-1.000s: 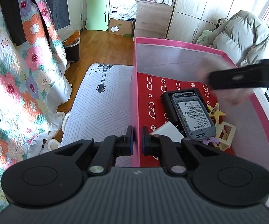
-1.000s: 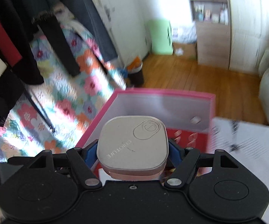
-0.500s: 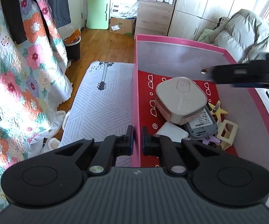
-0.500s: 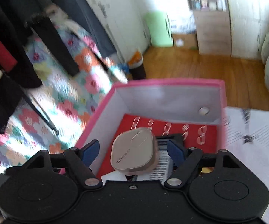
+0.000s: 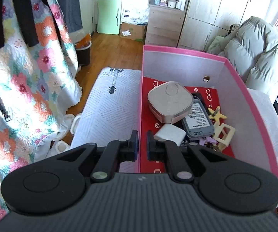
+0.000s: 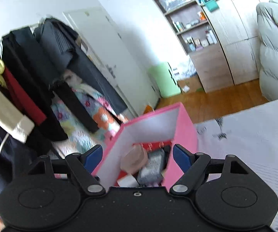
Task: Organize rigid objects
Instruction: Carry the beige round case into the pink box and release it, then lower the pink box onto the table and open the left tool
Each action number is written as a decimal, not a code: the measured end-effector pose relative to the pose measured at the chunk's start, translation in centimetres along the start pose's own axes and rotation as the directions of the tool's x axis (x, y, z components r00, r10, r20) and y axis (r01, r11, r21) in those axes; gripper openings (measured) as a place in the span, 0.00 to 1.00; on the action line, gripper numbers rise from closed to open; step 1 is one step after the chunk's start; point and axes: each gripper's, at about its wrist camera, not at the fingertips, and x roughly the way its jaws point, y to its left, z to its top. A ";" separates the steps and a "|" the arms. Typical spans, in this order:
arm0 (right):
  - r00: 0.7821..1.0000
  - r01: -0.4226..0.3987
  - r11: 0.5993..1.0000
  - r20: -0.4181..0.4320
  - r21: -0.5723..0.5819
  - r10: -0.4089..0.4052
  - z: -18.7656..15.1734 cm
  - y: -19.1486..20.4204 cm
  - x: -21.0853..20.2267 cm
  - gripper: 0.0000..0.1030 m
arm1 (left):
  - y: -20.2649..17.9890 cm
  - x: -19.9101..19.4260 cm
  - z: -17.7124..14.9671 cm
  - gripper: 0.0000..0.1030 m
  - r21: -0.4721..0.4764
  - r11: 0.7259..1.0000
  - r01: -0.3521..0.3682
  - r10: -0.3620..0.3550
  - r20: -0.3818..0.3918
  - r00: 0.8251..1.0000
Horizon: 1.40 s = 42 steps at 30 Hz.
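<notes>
Pink box (image 5: 252, 104) sits on the white patterned bed cover (image 5: 108, 104), grey inside walls, red printed floor. Left gripper (image 5: 142, 142) is clamped on the box's left wall, one finger outside, one inside, pads tight on the cardboard. Right gripper (image 6: 137, 153) is empty, blue pads spread wide, nothing between them; from its camera the box lies in the gap between the fingers but untouched, and the view is motion-blurred.

Inside the box: beige rounded-square case (image 5: 169, 101) lies on top, tilted, resting partly on the grey device with barcode label (image 5: 197, 122). White charger block (image 5: 169, 134) is just below the case, near the left gripper's inner finger. Yellow star-shaped clip (image 5: 217, 114) and cream rectangular clip (image 5: 225, 133) lie against the right wall, touching the grey device.
</notes>
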 end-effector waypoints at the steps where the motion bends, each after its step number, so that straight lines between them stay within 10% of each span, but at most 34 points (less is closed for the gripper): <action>1: 0.999 0.033 0.999 -0.004 -0.034 -0.033 -0.1 0.3 -0.4 0.81 | -0.2 -0.9 -0.2 0.07 0.005 1.000 -0.009 0.009 0.017 1.000; 11: 0.976 0.204 0.963 0.111 -0.179 -0.186 -1.8 3.7 -6.1 0.81 | -4.8 -7.8 -3.5 0.07 0.038 0.999 0.033 -0.037 0.104 0.994; 33: 0.905 0.423 0.880 0.144 -0.217 -0.400 -4.6 3.1 -10.5 0.81 | -12.5 -8.5 -8.9 0.11 0.156 0.988 -0.004 -0.019 0.146 0.989; 42: 0.892 0.451 0.866 0.125 -0.215 -0.434 -5.2 2.9 -10.4 0.97 | -13.1 -9.1 -9.6 0.49 0.155 0.986 -0.068 0.037 0.198 0.979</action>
